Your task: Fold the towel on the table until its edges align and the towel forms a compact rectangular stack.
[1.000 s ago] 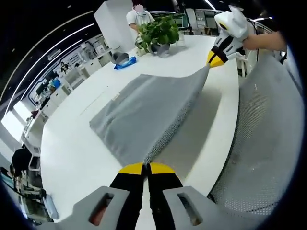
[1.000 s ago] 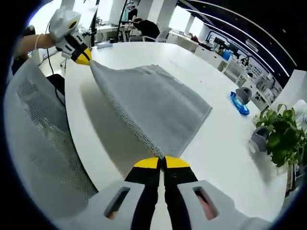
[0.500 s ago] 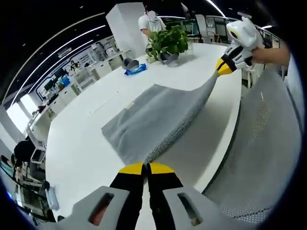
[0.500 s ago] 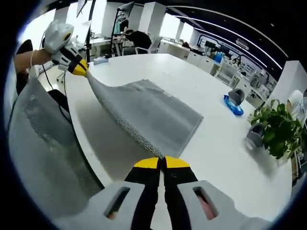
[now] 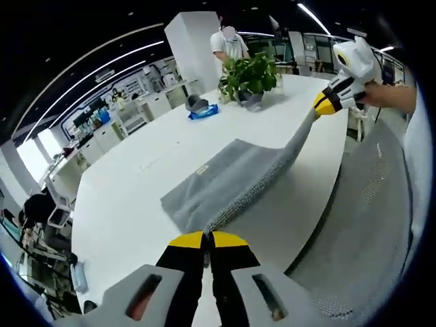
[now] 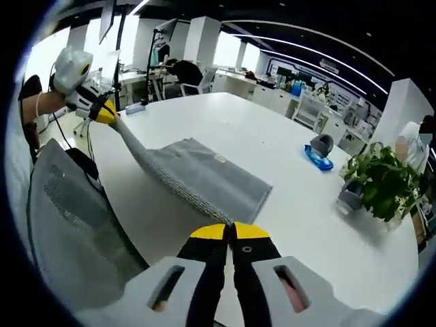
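1. Worktop (image 5: pixel 129 184): big, white, smooth, rounded edge. Low friction by the look of it, so the cloth will likely slide if dragged; my call is to lift the near edge clear and carry it over, not tow it.
2. Mesh chair back (image 5: pixel 368 225): grey perforated fabric, sits between the person and the worktop edge, close under the lifted edge. Risk of the hanging cloth snagging on it, so keep the edge high.
3. Towel (image 5: pixel 225 180): grey, soft, waffle-like knit along the raised edge, small pale tag on the flat part. The far part lies flat on the worktop; the near long edge is held up and stretched taut between the two grippers.
4. Step in hand, as I judge it: first fold, near edge onto far edge. To do it well, move both corners forward together at the same height, keep the span taut, and land the corners on the far corners before letting go.
5. Potted plant (image 6: pixel 385 184), leafy green, and a small blue item (image 6: pixel 318 157) sit well apart from the towel.
6. Left gripper (image 5: pixel 207 239): yellow-tipped black jaws pressed together, pinching one towel corner.
7. Right gripper (image 6: pixel 228 231): same build, jaws pinching the other corner.
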`<action>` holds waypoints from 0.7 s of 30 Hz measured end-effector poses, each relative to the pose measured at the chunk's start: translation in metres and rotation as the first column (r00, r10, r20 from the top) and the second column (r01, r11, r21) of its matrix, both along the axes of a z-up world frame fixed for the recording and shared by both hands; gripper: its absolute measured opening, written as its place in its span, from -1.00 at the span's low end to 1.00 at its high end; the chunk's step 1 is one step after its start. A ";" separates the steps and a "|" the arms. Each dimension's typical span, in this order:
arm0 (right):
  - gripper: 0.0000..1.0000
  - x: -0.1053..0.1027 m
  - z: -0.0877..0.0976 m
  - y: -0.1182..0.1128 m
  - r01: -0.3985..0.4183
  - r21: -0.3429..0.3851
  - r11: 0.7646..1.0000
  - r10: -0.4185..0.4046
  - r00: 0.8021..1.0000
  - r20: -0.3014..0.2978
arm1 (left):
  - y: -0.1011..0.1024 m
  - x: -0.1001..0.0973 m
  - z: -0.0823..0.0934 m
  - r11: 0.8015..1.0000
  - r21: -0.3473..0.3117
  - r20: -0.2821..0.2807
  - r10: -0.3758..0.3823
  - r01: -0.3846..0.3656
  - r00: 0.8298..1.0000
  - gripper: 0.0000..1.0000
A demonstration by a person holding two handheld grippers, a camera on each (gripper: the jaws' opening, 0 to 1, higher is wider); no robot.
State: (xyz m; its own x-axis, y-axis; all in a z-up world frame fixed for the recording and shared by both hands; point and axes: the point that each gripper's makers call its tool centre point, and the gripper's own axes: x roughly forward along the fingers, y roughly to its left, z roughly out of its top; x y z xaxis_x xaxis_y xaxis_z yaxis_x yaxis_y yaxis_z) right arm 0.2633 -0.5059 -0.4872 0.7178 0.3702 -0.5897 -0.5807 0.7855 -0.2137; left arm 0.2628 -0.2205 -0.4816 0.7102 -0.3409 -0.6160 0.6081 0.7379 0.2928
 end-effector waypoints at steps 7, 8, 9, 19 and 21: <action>-1.00 0.006 0.014 -0.004 0.018 0.027 0.999 -0.019 0.999 0.025 | -0.002 0.004 0.015 0.999 -0.041 0.026 0.009 -0.008 1.000 -0.95; -1.00 0.008 0.016 -0.005 0.019 0.029 0.999 -0.020 0.999 0.028 | -0.002 0.006 0.016 0.999 -0.041 0.030 0.008 -0.007 1.000 -0.95; -1.00 0.012 0.018 -0.004 0.021 0.035 0.999 -0.022 0.999 0.034 | -0.003 0.009 0.016 0.999 -0.040 0.032 0.009 -0.007 0.999 -0.95; -1.00 0.051 0.033 0.000 0.015 0.026 1.000 -0.017 0.996 0.085 | 0.001 0.038 0.023 1.000 -0.009 0.058 0.012 -0.011 0.998 -0.95; -1.00 0.059 0.032 0.000 0.010 0.010 1.000 -0.011 0.996 0.088 | 0.001 0.044 0.023 1.000 -0.019 0.049 0.018 -0.017 0.999 -0.95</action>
State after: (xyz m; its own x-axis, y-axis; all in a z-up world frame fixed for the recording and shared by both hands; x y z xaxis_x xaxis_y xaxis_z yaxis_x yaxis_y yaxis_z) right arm 0.3226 -0.5057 -0.4557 0.7705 0.3676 -0.5208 -0.5518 0.7937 -0.2560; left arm 0.3070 -0.2190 -0.4590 0.7456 -0.3390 -0.5738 0.5800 0.7541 0.3081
